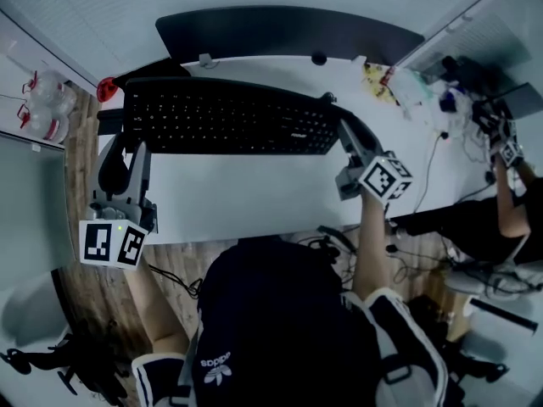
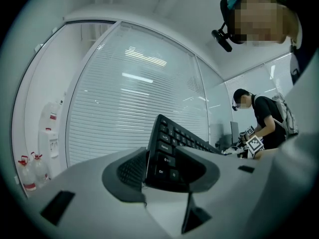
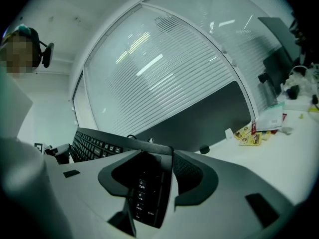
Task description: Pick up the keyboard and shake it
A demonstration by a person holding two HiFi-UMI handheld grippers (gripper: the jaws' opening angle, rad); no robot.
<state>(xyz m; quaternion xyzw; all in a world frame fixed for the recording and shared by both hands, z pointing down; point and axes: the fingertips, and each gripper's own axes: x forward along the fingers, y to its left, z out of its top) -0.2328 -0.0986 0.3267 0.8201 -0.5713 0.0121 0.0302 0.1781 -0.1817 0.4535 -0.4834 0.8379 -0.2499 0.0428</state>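
A black full-size keyboard point(image 1: 229, 117) hangs over the white desk point(image 1: 254, 197), its keys turned toward the head camera. My left gripper point(image 1: 117, 142) is shut on its left end. My right gripper point(image 1: 341, 127) is shut on its right end, at the number pad. In the left gripper view the keyboard point(image 2: 174, 136) stands on edge between the two pads of that gripper point(image 2: 162, 172) and runs away to the right. In the right gripper view the keyboard point(image 3: 94, 143) is clamped the same way in that gripper point(image 3: 155, 179) and stretches off to the left.
A dark curved panel point(image 1: 288, 32) stands along the desk's far edge. Snack packets point(image 1: 377, 83) and cables point(image 1: 433, 168) lie at the desk's right end. Another person point(image 1: 509, 202) with grippers works at the right. Water bottles point(image 1: 42, 104) stand at the left by the window blinds.
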